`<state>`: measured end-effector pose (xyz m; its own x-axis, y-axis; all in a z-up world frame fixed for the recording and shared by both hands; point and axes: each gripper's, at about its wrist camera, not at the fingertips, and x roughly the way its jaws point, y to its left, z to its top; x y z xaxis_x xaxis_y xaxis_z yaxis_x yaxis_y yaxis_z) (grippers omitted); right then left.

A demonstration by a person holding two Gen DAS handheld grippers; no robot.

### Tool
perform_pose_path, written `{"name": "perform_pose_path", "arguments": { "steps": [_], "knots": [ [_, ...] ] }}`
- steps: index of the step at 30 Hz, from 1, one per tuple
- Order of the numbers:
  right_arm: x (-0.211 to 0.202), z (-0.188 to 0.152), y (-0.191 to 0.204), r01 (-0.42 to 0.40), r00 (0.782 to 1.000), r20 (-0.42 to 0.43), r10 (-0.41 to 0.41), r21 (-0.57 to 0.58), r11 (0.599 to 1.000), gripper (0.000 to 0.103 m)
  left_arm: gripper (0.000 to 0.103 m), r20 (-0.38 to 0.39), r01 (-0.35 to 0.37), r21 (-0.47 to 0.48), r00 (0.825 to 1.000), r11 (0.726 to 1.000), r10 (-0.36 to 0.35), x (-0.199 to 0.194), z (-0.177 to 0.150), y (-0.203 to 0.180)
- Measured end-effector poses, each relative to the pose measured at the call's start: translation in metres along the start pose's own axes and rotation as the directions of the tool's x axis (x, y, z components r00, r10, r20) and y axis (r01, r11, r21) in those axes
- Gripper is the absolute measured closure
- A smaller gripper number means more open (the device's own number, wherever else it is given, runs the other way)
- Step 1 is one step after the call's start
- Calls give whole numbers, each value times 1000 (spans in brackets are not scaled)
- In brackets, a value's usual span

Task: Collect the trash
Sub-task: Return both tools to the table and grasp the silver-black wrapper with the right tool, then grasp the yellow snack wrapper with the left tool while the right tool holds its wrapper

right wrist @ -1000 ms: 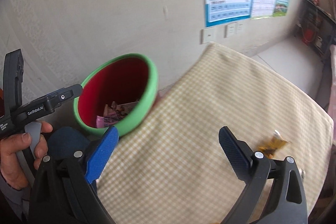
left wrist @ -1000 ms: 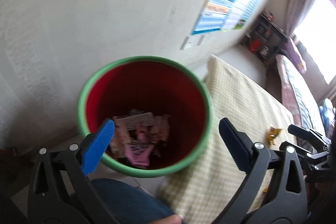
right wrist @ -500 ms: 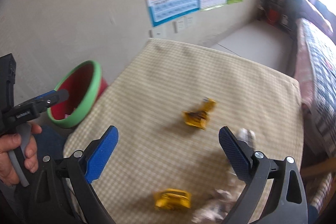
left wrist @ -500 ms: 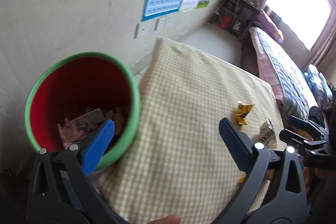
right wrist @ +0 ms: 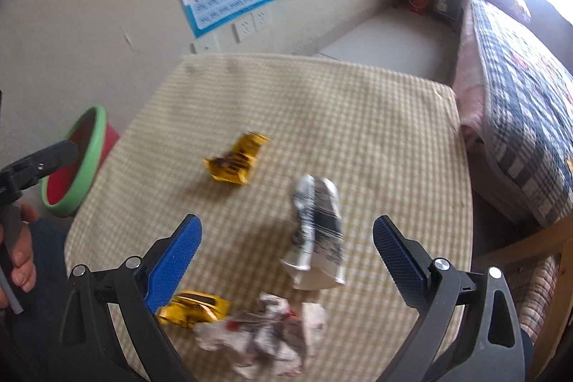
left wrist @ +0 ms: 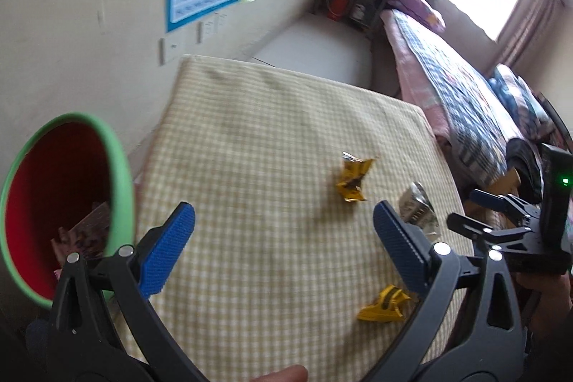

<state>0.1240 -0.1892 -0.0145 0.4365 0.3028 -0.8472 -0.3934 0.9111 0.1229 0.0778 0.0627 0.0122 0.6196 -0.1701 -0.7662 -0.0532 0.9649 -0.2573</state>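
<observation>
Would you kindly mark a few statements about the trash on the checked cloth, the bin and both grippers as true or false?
1. The right gripper is shut on a wrapper. False: its jaws are open and hold nothing.
2. The red bin already holds some wrappers. True.
3. Two yellow wrappers lie on the checked cloth. True.
4. The silver packet lies inside the bin. False: it lies on the cloth, ahead of the right gripper.
5. The left gripper is open. True.
</observation>
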Motion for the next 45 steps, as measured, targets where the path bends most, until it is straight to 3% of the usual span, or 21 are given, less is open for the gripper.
{"name": "perform_pose_path", "arguments": {
  "steps": [7, 14, 21, 28, 30, 32, 37, 41, 44, 45],
  "knots": [
    [21, -8, -23, -7, 999, -52, 11, 64, 998, 11, 6, -55, 33, 52, 998, 998, -30, 26, 5, -25],
    [45, -10, -36, -20, 994, -109, 31, 102, 995, 26, 6, -111, 64, 95, 992, 993, -53, 54, 10, -45],
    [58, -14, -41, -44, 988, -145, 61, 116, 992, 47, 6, -174, 82, 131, 983, 988, -58, 84, 11, -55],
    [70, -14, -44, -70, 981, -173, 92, 125, 990, 48, 6, -226, 80, 169, 973, 982, -41, 117, 12, -64],
    [73, -12, -42, -76, 980, -175, 96, 121, 990, 57, 10, -235, 76, 177, 971, 981, -33, 127, 14, -66],
    [73, -10, -41, -87, 979, -172, 106, 116, 989, 61, 21, -251, 73, 184, 968, 980, -25, 138, 15, -67],
    [72, -5, -42, -65, 985, -152, 82, 111, 992, 62, 33, -272, 86, 194, 962, 977, -31, 155, 18, -71],
    [72, -3, -46, -58, 987, -142, 76, 123, 991, 62, 51, -268, 79, 200, 963, 977, -23, 163, 20, -72],
    [71, -4, -47, -55, 988, -134, 72, 126, 991, 62, 73, -265, 79, 196, 964, 977, -25, 164, 22, -71],
    [70, -4, -49, -54, 989, -130, 70, 125, 991, 62, 73, -265, 82, 192, 964, 978, -29, 163, 23, -70]
  ]
}}
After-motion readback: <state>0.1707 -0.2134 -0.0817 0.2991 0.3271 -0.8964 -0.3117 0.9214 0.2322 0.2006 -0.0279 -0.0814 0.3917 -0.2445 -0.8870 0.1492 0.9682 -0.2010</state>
